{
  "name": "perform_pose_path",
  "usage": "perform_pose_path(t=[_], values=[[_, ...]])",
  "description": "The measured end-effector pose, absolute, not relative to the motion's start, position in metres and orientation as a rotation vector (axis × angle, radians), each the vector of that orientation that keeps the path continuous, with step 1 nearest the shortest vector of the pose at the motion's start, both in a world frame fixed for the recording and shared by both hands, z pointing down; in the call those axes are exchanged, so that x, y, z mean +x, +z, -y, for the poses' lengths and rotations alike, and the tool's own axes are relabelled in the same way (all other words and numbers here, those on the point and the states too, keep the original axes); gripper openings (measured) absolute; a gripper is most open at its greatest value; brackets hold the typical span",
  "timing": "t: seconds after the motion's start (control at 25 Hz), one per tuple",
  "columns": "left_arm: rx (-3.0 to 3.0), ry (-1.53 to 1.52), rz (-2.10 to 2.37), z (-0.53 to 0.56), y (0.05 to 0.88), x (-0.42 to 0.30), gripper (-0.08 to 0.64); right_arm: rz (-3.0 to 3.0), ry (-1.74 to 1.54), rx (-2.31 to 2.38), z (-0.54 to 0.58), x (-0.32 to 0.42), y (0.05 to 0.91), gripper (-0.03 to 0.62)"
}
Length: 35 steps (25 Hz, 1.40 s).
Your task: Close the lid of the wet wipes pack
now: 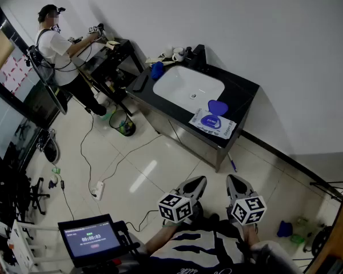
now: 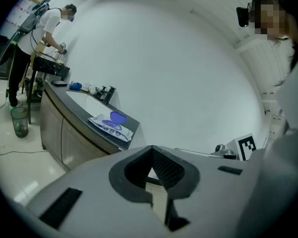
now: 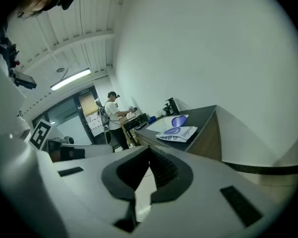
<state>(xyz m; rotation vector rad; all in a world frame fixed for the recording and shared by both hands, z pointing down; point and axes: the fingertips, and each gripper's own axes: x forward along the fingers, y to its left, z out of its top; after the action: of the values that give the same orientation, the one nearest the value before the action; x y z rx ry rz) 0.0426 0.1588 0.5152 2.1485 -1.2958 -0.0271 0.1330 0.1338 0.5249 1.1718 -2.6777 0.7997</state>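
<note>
Head view: nothing has started yet. The left gripper [image 1: 195,182] and right gripper [image 1: 235,182] hang low at 6 o'clock, well apart from the pack [image 1: 213,123]. The pack lies at 3 o'clock, just right of centre, on the near corner of the dark surface [image 1: 243,90]. Its blue lid [image 1: 217,107] stands up open.

My worry is that the pack looks light and sits right by the edge. A push on the lid that goes sideways rather than down could slide the whole thing off onto the floor [image 1: 177,164]. Pressing off-centre might also leave the lid unlatched.

The white sink [image 1: 188,84] is set in the surface at 12 o'clock. Another person [image 1: 54,41] works at 10 o'clock, a bin [image 1: 126,127] sits beside the cabinet, and a screen [image 1: 91,238] glows at 7 o'clock.

Left gripper view: the jaws are clenched tip to tip with nothing between them. The pack [image 2: 111,124] is at 10 o'clock from the tips, far off on the surface [image 2: 74,103], with the lid [image 2: 118,117] up. A bare white wall [image 2: 179,58] fills most of the rest.

Right gripper view: same story, jaws pressed together and empty. The pack [image 3: 178,133] shows at 2 o'clock from the tips on the surface [image 3: 206,114], lid [image 3: 179,121] raised. The other person [image 3: 113,110] is at 11 o'clock, further down the room.
</note>
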Motion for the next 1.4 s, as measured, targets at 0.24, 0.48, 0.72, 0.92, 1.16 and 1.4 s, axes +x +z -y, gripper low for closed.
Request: perform_pose_path(t=[0.24,0.48,0.72,0.92,1.16,1.4], values=[[2.144,-0.028,1.286,-0.138,0.517,0.039,0.001,2.679,0.833,1.183,-0.113,0.13,0.528,-0.004],[2.144,-0.001,1.241,-0.064,0.536,0.008,0.001,2.634,0.863,1.23,-0.045,0.104,0.549,-0.005],[2.193,0.064,1.141,0.005,0.539,-0.015,0.001,2.582,0.874,1.322,0.016,0.078,0.55,-0.005],[2.221,0.117,1.065,0.063,0.547,-0.038,0.002,2.543,0.883,1.408,0.072,0.056,0.55,-0.005],[2.239,0.227,0.981,0.112,0.571,-0.056,0.001,2.486,0.886,1.5,0.117,0.045,0.552,-0.005],[2.206,0.365,0.887,0.146,0.614,-0.063,0.0,2.415,0.885,1.58,0.155,0.047,0.567,-0.004]])
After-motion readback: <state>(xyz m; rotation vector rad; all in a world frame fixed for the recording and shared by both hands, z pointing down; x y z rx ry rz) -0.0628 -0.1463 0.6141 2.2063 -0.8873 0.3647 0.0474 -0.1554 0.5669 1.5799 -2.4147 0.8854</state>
